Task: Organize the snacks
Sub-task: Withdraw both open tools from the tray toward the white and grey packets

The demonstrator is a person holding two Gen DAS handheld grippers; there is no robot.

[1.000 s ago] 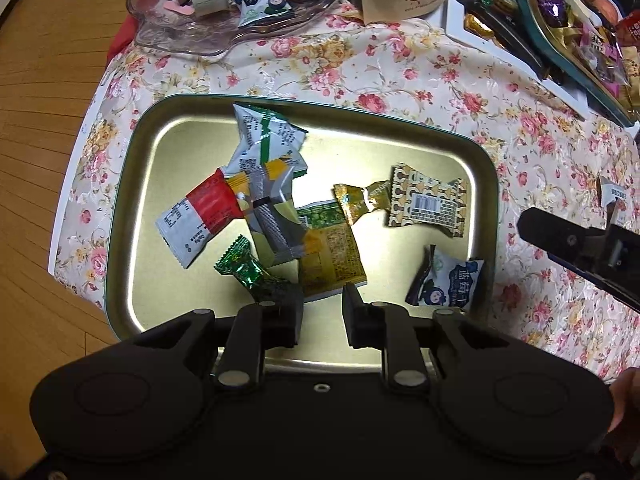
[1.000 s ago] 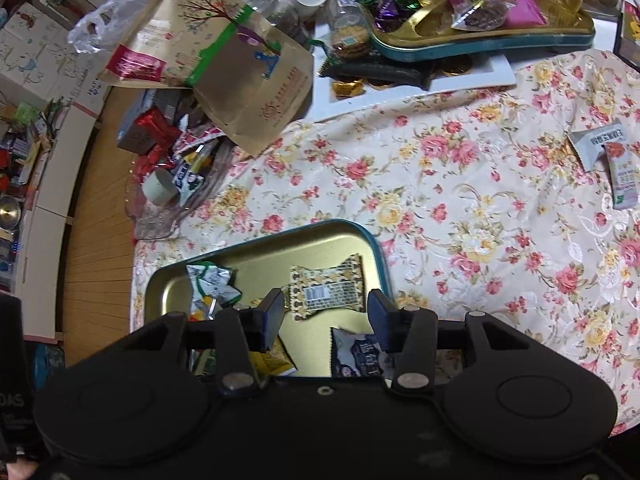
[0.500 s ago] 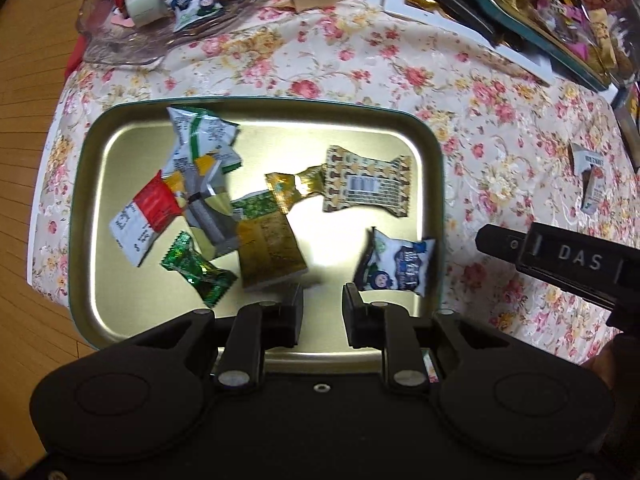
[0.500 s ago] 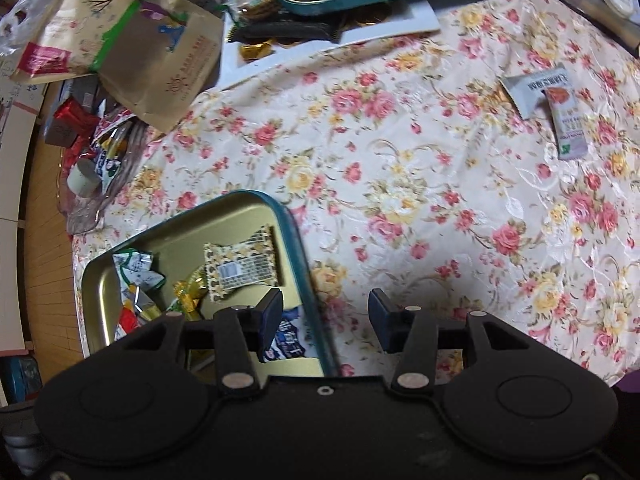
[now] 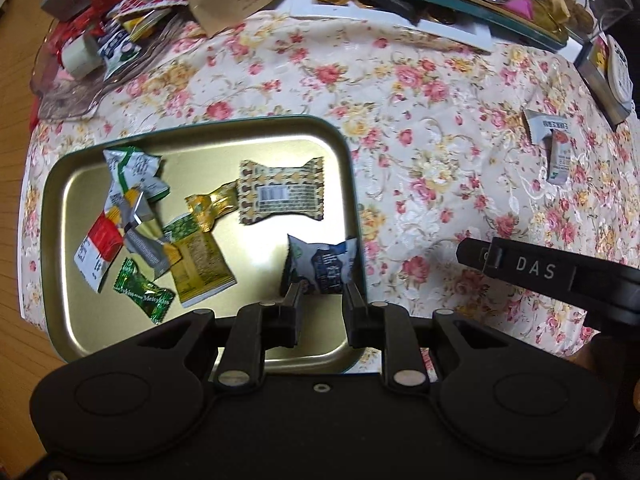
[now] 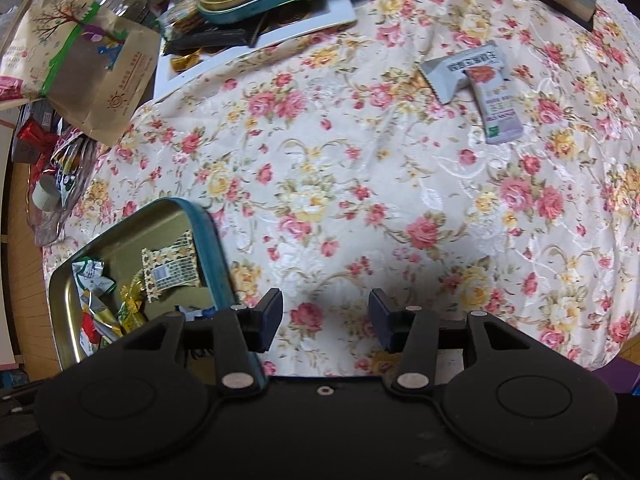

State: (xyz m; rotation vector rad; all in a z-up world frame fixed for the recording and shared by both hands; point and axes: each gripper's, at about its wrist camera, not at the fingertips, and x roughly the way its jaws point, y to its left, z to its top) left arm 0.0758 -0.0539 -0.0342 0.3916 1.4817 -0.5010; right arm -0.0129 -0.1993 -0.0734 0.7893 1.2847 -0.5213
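Gold-lined, teal-rimmed tray (image 5: 344, 168) on our floral counter (image 6: 360, 184) holds crinkled snack packets (image 5: 280, 196); our left claw (image 5: 320, 304) and right claw (image 6: 325, 316) both hang spread, pinching nothing.

Table covered by a floral cloth (image 6: 320, 184). Directly on the cloth: a gold tray (image 5: 72, 184) with teal rim at the near left, holding snacks; two sachets (image 6: 476, 80) overlapping at the far right, well apart from the tray; a brown paper bag (image 6: 100, 80) and a white board (image 6: 328, 16) at the far edge.
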